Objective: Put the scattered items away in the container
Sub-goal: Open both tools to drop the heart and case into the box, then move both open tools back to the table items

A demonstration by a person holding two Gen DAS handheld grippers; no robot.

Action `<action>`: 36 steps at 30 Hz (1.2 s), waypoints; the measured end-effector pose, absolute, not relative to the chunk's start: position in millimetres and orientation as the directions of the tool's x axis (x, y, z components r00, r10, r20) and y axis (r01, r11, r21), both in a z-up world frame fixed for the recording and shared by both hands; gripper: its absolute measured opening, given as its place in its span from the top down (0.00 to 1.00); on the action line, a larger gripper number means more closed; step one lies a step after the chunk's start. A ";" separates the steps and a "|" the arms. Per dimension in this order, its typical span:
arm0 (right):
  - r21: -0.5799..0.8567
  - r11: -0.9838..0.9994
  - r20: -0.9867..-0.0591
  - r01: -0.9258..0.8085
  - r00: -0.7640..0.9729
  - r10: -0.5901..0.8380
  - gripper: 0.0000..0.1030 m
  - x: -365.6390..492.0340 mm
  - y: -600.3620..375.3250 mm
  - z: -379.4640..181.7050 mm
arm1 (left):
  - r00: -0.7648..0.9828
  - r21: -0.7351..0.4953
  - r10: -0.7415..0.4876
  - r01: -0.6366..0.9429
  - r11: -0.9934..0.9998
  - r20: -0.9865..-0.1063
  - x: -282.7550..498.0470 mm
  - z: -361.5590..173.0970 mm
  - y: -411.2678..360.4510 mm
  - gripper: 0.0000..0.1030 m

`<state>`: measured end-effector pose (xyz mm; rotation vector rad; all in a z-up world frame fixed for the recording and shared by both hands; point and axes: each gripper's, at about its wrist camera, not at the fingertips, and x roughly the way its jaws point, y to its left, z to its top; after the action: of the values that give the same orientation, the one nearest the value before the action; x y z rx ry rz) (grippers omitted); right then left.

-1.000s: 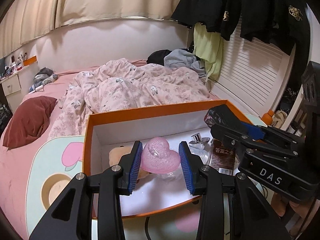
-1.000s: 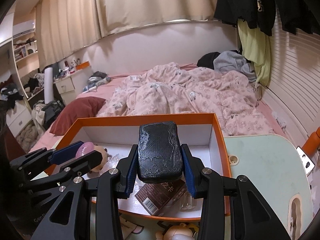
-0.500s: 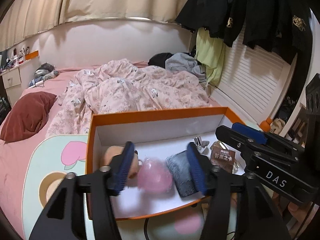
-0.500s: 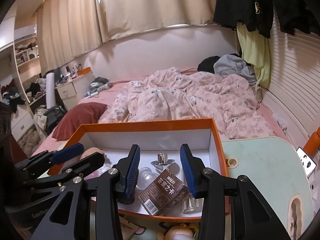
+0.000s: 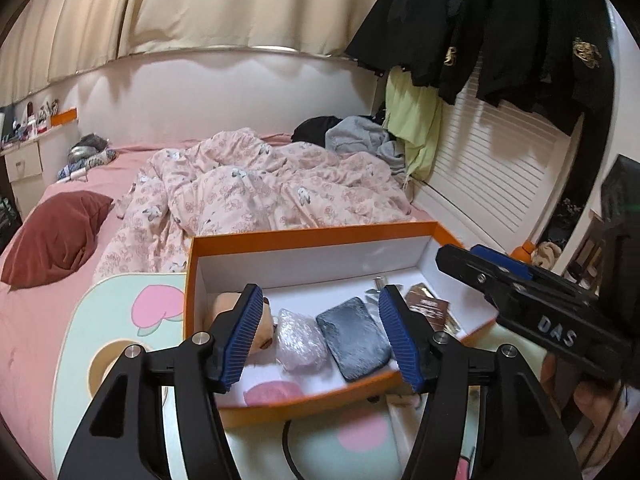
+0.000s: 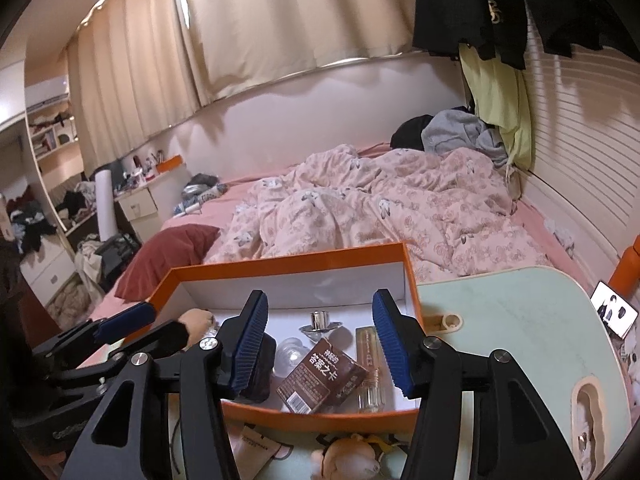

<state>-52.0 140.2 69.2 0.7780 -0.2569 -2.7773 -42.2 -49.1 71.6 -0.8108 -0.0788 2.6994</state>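
Left gripper (image 5: 320, 338) is hanging open and empty over the orange box (image 5: 312, 236); its jaws have just been opening. The pink heart (image 5: 272, 394) it gripped a second ago is lying inside. Right gripper (image 6: 318, 344), jaws also just opening, is empty; its dark pouch (image 5: 354, 342) is now lying in the box beside the heart.

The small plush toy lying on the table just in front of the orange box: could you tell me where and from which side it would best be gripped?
Judging by the right wrist view, grip the plush toy across its rounded tan head, coming from above with the open right hand-held gripper. The head is the bulkiest part showing; the body is cut off by the frame edge, and the orange box wall stands close behind, so a level approach looks cramped.
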 end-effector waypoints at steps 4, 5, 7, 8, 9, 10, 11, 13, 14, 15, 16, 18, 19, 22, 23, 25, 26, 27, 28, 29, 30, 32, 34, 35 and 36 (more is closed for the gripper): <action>0.264 -0.946 -0.480 0.188 -0.825 -0.298 0.48 -38.6 149.7 72.3 | -0.812 -0.055 0.283 -0.297 -0.953 -0.511 -19.1 82.3 -43.2 0.41; 0.278 -0.941 -0.479 0.194 -0.821 -0.311 0.48 -34.2 152.5 71.5 | -0.809 -0.031 0.277 -0.305 -0.952 -0.518 -12.5 84.3 -41.0 0.41; 0.296 -0.932 -0.488 0.208 -0.806 -0.335 0.48 -26.6 157.7 69.5 | -0.794 -0.009 0.281 -0.328 -0.944 -0.538 -1.8 86.0 -38.1 0.41; 0.297 -0.932 -0.490 0.207 -0.805 -0.335 0.48 -22.7 160.1 68.9 | -0.781 -0.006 0.288 -0.342 -0.940 -0.554 4.1 84.8 -36.8 0.41; 0.295 -0.934 -0.490 0.203 -0.807 -0.330 0.48 -17.9 163.0 68.6 | -0.763 -0.009 0.295 -0.355 -0.935 -0.575 9.9 81.1 -35.5 0.41; 0.285 -0.937 -0.491 0.200 -0.809 -0.322 0.48 -12.1 165.9 68.1 | -0.742 -0.016 0.307 -0.372 -0.928 -0.596 14.9 75.8 -33.7 0.41; 0.273 -0.942 -0.495 0.194 -0.812 -0.311 0.48 -6.2 169.9 67.3 | -0.715 -0.026 0.324 -0.394 -0.919 -0.619 20.4 68.0 -30.9 0.41; 0.250 -0.951 -0.507 0.180 -0.813 -0.287 0.48 1.4 177.5 64.4 | -0.686 -0.027 0.331 -0.414 -0.910 -0.647 28.5 54.8 -24.5 0.41; 0.241 -0.955 -0.517 0.174 -0.809 -0.279 0.48 4.9 182.4 61.2 | -0.681 -0.021 0.327 -0.416 -0.909 -0.655 32.2 49.1 -21.5 0.41; 0.239 -0.956 -0.531 0.168 -0.802 -0.273 0.48 7.0 187.6 57.2 | -0.678 -0.015 0.323 -0.419 -0.908 -0.660 34.8 44.2 -18.2 0.41; 0.242 -0.957 -0.543 0.161 -0.795 -0.271 0.48 7.6 191.8 53.4 | -0.673 -0.016 0.325 -0.422 -0.907 -0.665 35.9 40.6 -14.8 0.41; 0.254 -0.955 -0.564 0.151 -0.780 -0.273 0.48 10.1 201.1 46.3 | -0.638 -0.047 0.347 -0.437 -0.898 -0.688 33.8 33.0 -8.6 0.41; 0.258 -0.955 -0.572 0.147 -0.773 -0.273 0.48 10.6 205.6 43.0 | -0.623 -0.058 0.356 -0.445 -0.894 -0.696 32.0 30.2 -6.1 0.41; 0.268 -0.953 -0.602 0.142 -0.747 -0.281 0.48 8.1 210.5 34.9 | -0.625 -0.039 0.327 -0.429 -0.903 -0.709 25.4 24.2 1.2 0.41; 0.279 -0.950 -0.608 0.140 -0.740 -0.287 0.48 6.8 211.3 32.5 | -0.621 -0.042 0.322 -0.422 -0.906 -0.715 22.4 21.7 2.1 0.41; 0.299 -0.942 -0.612 0.150 -0.727 -0.310 0.48 4.5 208.9 30.7 | -0.601 -0.053 0.312 -0.408 -0.911 -0.736 15.4 17.0 4.1 0.41; 0.298 -0.942 -0.613 0.154 -0.726 -0.313 0.48 3.9 206.2 31.0 | -0.589 -0.053 0.300 -0.398 -0.916 -0.751 11.5 14.3 6.8 0.41; 0.292 -0.943 -0.615 0.161 -0.724 -0.314 0.48 3.3 203.1 31.5 | -0.576 -0.050 0.286 -0.390 -0.920 -0.766 7.8 11.6 9.2 0.43; 0.283 -0.944 -0.619 0.171 -0.719 -0.316 0.48 3.3 198.5 31.8 | -0.584 -0.032 0.267 -0.381 -0.924 -0.767 7.1 11.1 11.2 0.49; 0.276 -0.944 -0.624 0.178 -0.714 -0.317 0.47 3.1 194.1 31.3 | -0.588 -0.026 0.263 -0.380 -0.925 -0.765 7.5 11.7 12.5 0.54; 0.265 -0.946 -0.635 0.187 -0.704 -0.317 0.44 2.0 188.5 30.5 | -0.587 -0.030 0.269 -0.384 -0.923 -0.764 8.5 12.6 13.5 0.69; 0.247 -0.948 -0.657 0.200 -0.684 -0.316 0.39 -2.1 180.2 26.6 | -0.585 -0.036 0.277 -0.389 -0.920 -0.762 9.9 14.3 14.5 0.79; 0.227 -0.953 -0.678 0.203 -0.669 -0.304 0.39 -6.6 171.7 23.0 | -0.584 -0.060 0.298 -0.391 -0.918 -0.755 11.8 14.0 13.3 0.80; 0.219 -0.955 -0.684 0.202 -0.666 -0.298 0.39 -8.2 168.7 21.9 | -0.584 -0.068 0.307 -0.394 -0.917 -0.752 12.9 14.7 11.3 0.80; 0.209 -0.958 -0.692 0.199 -0.662 -0.288 0.39 -10.5 165.3 20.7 | -0.592 -0.070 0.312 -0.394 -0.916 -0.743 15.7 16.5 9.2 0.80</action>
<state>-10.5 165.3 20.7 1.1267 -0.1664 -2.6375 15.7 9.2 16.5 -1.1360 0.1423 2.4925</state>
